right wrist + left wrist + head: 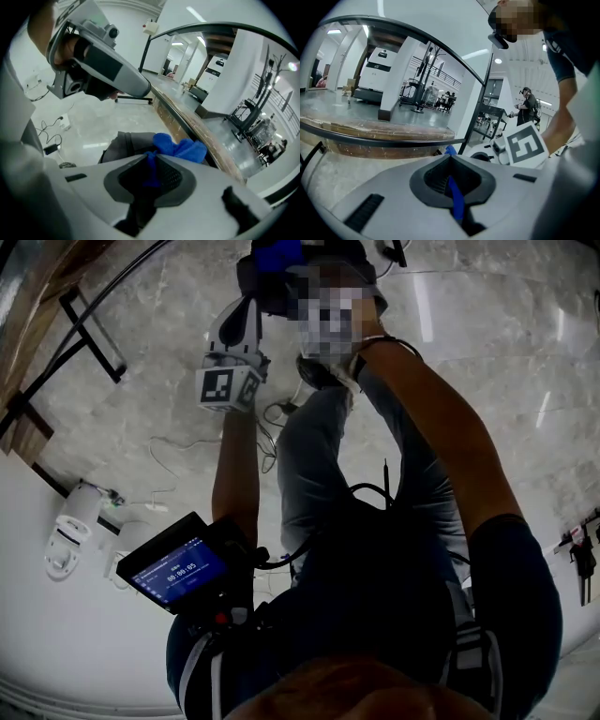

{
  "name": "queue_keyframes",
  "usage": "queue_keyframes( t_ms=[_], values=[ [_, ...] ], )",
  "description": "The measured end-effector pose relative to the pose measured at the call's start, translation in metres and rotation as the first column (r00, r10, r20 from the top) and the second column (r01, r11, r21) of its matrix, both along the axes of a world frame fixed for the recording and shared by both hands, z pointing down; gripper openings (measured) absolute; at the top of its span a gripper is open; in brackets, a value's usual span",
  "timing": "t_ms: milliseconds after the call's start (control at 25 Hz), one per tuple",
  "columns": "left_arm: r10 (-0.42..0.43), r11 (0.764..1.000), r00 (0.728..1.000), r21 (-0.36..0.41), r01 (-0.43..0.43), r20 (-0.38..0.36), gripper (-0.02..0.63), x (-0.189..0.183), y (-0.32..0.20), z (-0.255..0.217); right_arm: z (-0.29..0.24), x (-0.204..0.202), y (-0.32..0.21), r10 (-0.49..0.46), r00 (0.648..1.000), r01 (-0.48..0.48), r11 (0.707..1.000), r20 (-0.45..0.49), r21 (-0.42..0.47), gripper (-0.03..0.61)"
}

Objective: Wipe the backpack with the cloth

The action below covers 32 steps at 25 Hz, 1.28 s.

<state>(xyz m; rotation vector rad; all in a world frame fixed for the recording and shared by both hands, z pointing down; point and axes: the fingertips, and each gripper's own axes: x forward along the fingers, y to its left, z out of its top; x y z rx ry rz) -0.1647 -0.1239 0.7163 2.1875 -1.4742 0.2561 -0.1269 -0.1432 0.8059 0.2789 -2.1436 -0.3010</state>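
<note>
Just beyond the tips of the right hand-held gripper (151,161) sits a bunched blue cloth (183,149). The jaws are clenched on one fold of it, and the rest spills out ahead and to the right. Touching the cloth, directly ahead and a little left of those tips, is grey seamed fabric that I take for the backpack (123,143). Pale floor (89,117) shows behind it. What carries the backpack cannot be told, since its lower part is hidden by the gripper body. Farther ahead and to the right runs the curved wooden edge of the bench (211,140), well apart from the pack.

The left hand-held gripper (451,161) is clenched too. A thin blue edge, apparently of the same cloth, runs between its jaws and pokes out just past the tips. The right gripper's marker cube stands near it, to its right. No backpack shows ahead of the left gripper.

By my reading, the step in hand is bringing the cloth onto the backpack. The cloth meets the fabric, but whether a stroke is under way cannot be told.

The next move calls for pressing the bunched part flat against the grey fabric and drawing it across while the grasp stays firm. Neither gripper holds the pack itself, so it may slide or fold under pressure. The left gripper would probably do better freed to steady it.
</note>
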Motion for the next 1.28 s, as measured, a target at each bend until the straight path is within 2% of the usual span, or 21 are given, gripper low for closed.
queue_keyframes(
  t_ms=[120,280,400,520,720,840,920,1000,1040,1160,1280],
  values=[
    [-0.017,1.0,1.0,-0.009,0.017,0.019,0.002,-0.014,0.006,0.02,0.003,-0.023,0.012,0.019,0.999,-0.018,1.0,0.045,-0.022,0.049],
    [-0.079,0.997,0.994,0.008,0.079,0.074,0.002,-0.044,0.015,0.034,0.006,-0.079,0.03,-0.045,0.996,0.044,0.999,0.075,0.014,0.049],
    [-0.092,0.996,0.992,0.002,0.092,0.089,0.002,-0.057,0.024,0.038,0.017,-0.081,0.04,-0.055,0.997,0.054,0.998,0.046,0.009,0.049],
    [-0.059,0.998,0.995,0.005,0.059,0.084,0.002,-0.05,0.019,0.043,0.025,-0.033,0.034,-0.017,1.0,0.017,0.999,-0.007,0.038,0.049],
    [-0.049,0.999,0.998,0.002,0.049,0.042,0.002,-0.024,0.005,0.04,0.03,0.093,0.029,0.062,0.993,-0.053,0.994,-0.098,0.093,0.049],
    [-0.031,1.0,0.999,0.005,0.031,0.026,0.002,-0.011,0.0,0.037,0.038,0.145,0.041,0.13,0.984,-0.125,0.991,-0.12,0.055,0.049],
    [-0.022,1.0,1.0,0.004,0.022,0.019,0.002,-0.007,0.0,0.037,0.042,0.157,0.049,0.199,0.973,-0.2,0.98,-0.115,0.005,0.048],
    [-0.016,1.0,1.0,0.0,0.016,0.018,0.002,-0.006,0.001,0.038,0.042,0.147,0.06,0.237,0.967,-0.242,0.97,-0.094,-0.04,0.046],
    [-0.015,1.0,1.0,-0.004,0.015,0.019,0.002,-0.006,0.002,0.038,0.041,0.133,0.067,0.227,0.97,-0.233,0.971,-0.081,-0.062,0.046],
    [-0.018,1.0,0.999,-0.013,0.019,0.028,0.002,-0.012,0.007,0.042,0.047,0.075,0.099,0.171,0.984,-0.175,0.972,-0.039,-0.157,0.046],
    [-0.029,0.999,0.999,-0.016,0.03,0.035,0.002,-0.018,0.011,0.042,0.073,0.02,0.127,0.166,0.986,-0.166,0.948,-0.023,-0.27,0.044]
  ],
)
